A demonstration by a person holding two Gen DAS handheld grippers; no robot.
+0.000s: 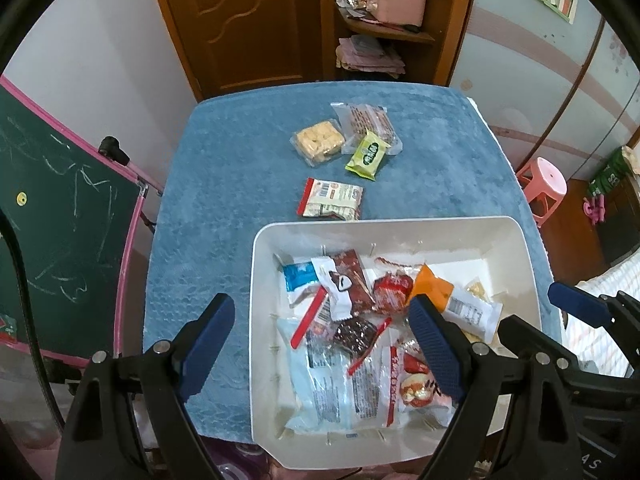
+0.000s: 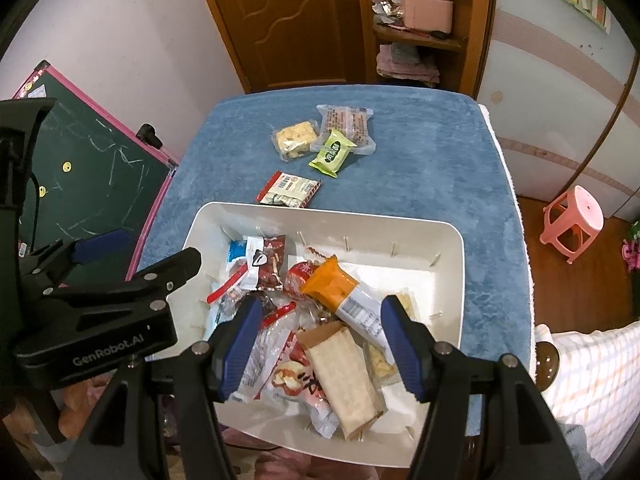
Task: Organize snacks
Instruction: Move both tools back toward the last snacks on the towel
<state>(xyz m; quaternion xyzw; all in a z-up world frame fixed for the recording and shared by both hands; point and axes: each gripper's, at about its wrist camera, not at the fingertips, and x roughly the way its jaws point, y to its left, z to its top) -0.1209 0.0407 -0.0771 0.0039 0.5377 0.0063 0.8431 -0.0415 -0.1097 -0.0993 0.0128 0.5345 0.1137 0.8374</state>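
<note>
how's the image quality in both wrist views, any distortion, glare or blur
Left wrist view: strong fisheye bend, black vignette corners, white bin bright but not blown out, snack wrappers sharp. Right wrist view: same curvature, the table edges bowed, small highlights on the glossy packets in the white bin, no motion blur.

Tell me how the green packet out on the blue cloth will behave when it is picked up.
The green packet is a small sealed wrapper, so probably light with crinkly, yielding ends. Its glossy film may slip between pads. It lies partly over the clear cracker pack, so lifting or pushing it could nudge that pack.
</note>
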